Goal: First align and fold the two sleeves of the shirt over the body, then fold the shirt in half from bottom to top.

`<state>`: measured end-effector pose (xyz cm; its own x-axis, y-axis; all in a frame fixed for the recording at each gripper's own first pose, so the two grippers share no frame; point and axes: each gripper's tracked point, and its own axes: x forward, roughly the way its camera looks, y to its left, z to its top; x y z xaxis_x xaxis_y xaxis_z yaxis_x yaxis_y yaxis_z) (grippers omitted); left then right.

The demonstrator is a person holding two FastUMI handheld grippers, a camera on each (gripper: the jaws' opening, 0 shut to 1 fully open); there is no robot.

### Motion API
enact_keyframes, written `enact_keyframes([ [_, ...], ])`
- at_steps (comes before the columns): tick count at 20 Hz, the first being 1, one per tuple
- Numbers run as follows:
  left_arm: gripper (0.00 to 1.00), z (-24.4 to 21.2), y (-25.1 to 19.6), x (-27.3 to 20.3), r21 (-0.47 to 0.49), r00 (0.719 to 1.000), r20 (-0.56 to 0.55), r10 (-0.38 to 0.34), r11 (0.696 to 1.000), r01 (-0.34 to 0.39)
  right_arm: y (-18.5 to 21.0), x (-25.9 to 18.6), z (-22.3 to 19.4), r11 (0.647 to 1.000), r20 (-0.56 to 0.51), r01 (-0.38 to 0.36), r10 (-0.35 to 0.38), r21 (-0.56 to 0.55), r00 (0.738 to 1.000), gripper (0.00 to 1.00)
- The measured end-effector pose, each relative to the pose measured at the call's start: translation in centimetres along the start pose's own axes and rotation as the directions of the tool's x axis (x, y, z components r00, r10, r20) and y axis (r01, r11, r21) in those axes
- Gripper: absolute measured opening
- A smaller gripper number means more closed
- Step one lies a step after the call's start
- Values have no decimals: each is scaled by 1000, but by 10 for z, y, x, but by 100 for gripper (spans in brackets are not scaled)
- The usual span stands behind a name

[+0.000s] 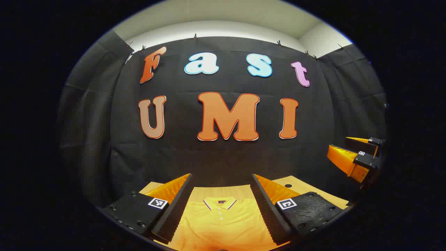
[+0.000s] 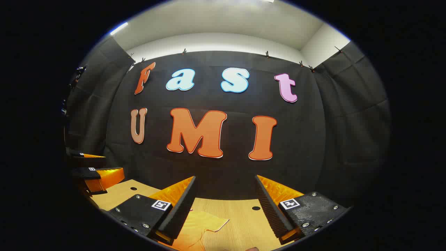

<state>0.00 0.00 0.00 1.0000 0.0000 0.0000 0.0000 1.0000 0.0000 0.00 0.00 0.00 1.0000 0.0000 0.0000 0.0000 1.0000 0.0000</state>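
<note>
Both claws up high, nothing grabbed yet

The left gripper (image 1: 221, 195) had its fingers spread wide and empty, hovering over the shirt (image 1: 219, 223), which lay collar-up and flat on the table (image 1: 296, 183), probably lining up for a sleeve. The right gripper (image 2: 224, 202) was just as open, with a sleeve (image 2: 205, 223) peeking below; most of the shirt was cut off, so I couldn't tell how the sleeves lay.
</note>
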Motion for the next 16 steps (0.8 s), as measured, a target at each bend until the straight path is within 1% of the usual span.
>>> enact_keyframes([
  [3,98,6,-3,8,-1,1000,8,-12,1000,12,2,1,0,999,0,1,-1,-43,1000,98],
  [6,98,11,-5,13,3,1000,16,-15,1000,15,7,0,-1,1000,2,-11,11,-29,1000,98],
  [8,96,11,-1,10,1,1000,18,-1,1000,1,5,-1,-9,1000,-16,-18,17,-20,1000,98],
  [9,98,11,1,8,-4,1000,18,7,1000,-7,3,1,-15,1000,-33,-16,16,-19,999,98],
  [11,98,11,7,2,-3,1000,19,25,1000,-24,-3,4,-27,1000,-71,-12,11,-20,997,98],
  [12,96,12,13,1,3,999,24,38,999,-38,-6,5,-33,1000,-83,-7,5,-21,996,98],
  [13,98,12,18,-1,8,998,29,49,999,-49,-8,7,-38,1000,-91,-8,6,-23,996,93],
  [14,98,12,21,-4,11,998,33,59,998,-60,-10,11,-43,1000,-102,-7,4,-28,995,93],
  [15,98,12,25,-6,10,997,37,71,997,-71,-11,15,-50,999,-117,-11,7,-33,993,98],
  [16,98,10,28,-9,9,996,35,80,997,-81,-11,20,-57,999,-136,-18,13,-38,991,98],
])
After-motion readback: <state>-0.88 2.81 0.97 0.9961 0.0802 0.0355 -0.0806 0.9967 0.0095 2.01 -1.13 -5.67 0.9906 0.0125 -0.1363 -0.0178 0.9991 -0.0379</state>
